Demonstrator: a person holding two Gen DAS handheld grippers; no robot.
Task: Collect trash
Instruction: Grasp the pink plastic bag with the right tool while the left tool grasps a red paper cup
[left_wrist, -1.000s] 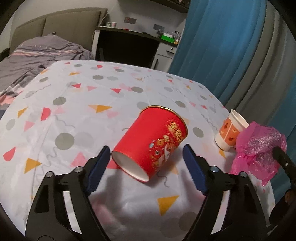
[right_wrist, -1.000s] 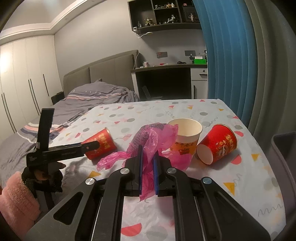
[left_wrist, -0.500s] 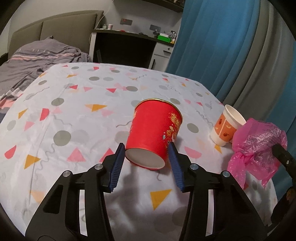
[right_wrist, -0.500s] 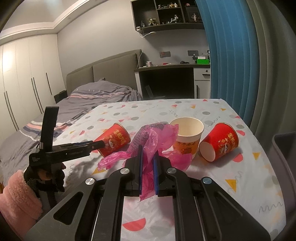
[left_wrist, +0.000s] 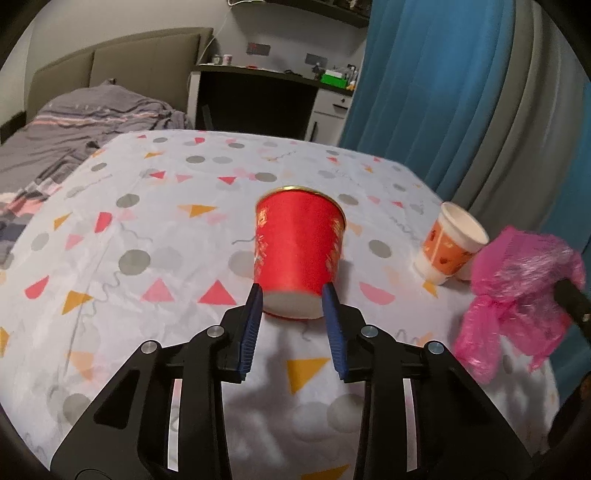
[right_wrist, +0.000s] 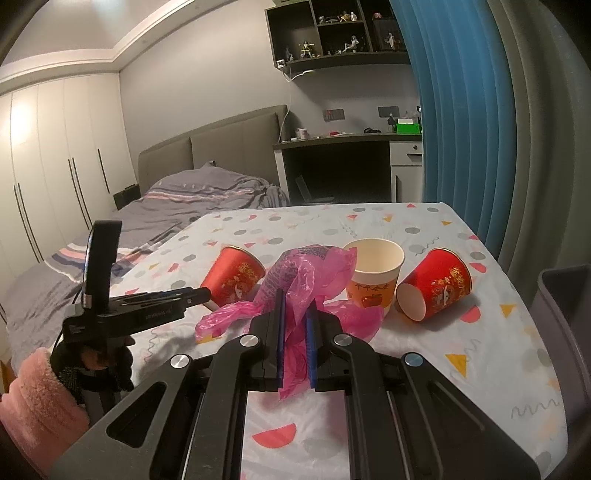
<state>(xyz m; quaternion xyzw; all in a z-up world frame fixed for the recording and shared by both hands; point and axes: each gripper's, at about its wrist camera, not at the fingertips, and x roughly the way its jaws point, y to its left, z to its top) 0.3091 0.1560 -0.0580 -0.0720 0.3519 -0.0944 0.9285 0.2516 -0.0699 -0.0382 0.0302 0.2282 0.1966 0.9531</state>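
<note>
A red paper cup (left_wrist: 299, 247) has its base between the blue pads of my left gripper (left_wrist: 291, 295). The jaws are closing and the pads touch both sides of the base. In the right wrist view the same red cup (right_wrist: 236, 275) tilts at the tip of the left gripper (right_wrist: 207, 293), which a gloved hand holds. My right gripper (right_wrist: 295, 306) is shut on a crumpled pink plastic bag (right_wrist: 295, 273), also seen as the pink bag (left_wrist: 517, 273) at the right. An orange-and-white cup (right_wrist: 376, 273) stands upright behind the bag. A second red cup (right_wrist: 436, 284) lies on its side beside it.
The patterned tablecloth (left_wrist: 147, 229) covers the table. A grey bin (right_wrist: 565, 295) stands at the table's right edge. Blue curtains (left_wrist: 424, 92) hang on the right, with a bed (right_wrist: 207, 192) and a desk beyond the table.
The left jaws have closed in from wide apart onto the red cup's base, and the cup has swung from lying diagonally to base-first toward the camera. The right gripper and bag stayed put.
</note>
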